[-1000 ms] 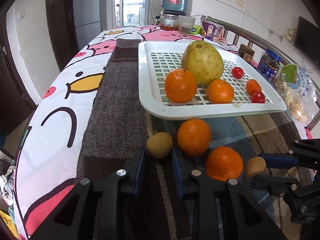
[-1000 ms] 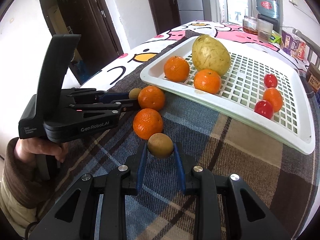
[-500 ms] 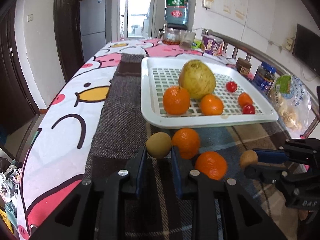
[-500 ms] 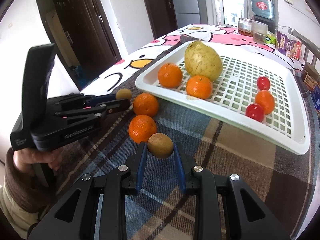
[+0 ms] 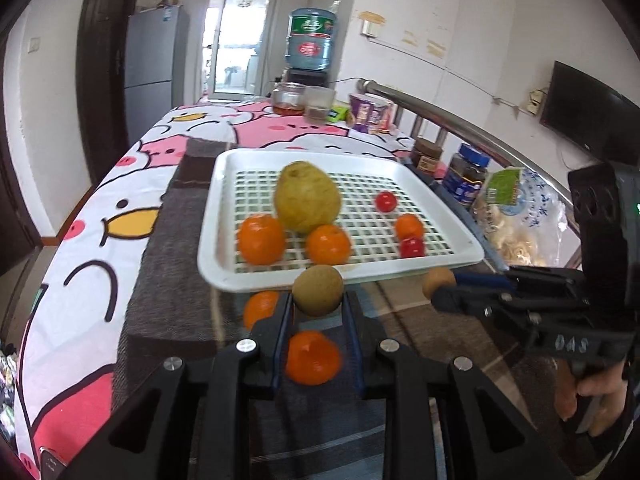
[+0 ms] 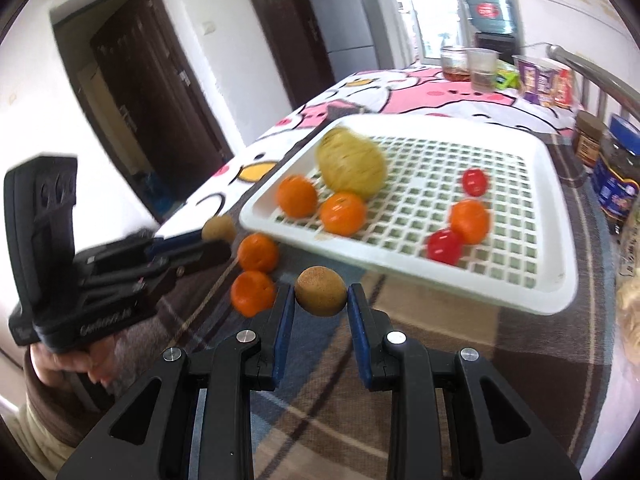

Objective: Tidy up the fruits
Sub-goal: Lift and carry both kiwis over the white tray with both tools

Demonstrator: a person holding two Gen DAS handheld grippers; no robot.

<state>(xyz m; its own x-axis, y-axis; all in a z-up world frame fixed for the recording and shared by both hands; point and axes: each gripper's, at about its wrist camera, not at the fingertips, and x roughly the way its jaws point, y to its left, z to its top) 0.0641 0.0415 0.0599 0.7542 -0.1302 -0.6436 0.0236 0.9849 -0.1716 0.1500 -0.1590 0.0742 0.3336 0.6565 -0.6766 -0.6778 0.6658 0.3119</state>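
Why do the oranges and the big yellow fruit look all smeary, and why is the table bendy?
Left wrist view: the oranges and the big yellow fruit in the tray are smeared by camera movement, while the small brown fruit in the left gripper stays sharper. Right wrist view: same smear, stronger on the tray fruit. Both views: the round lens bends the table edges and darkens the corners.

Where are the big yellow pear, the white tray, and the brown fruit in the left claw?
big yellow pear (image 5: 307, 197), left wrist view, middle of its body
white tray (image 5: 224, 280), left wrist view, near rim
brown fruit (image 5: 317, 290), left wrist view, its front face
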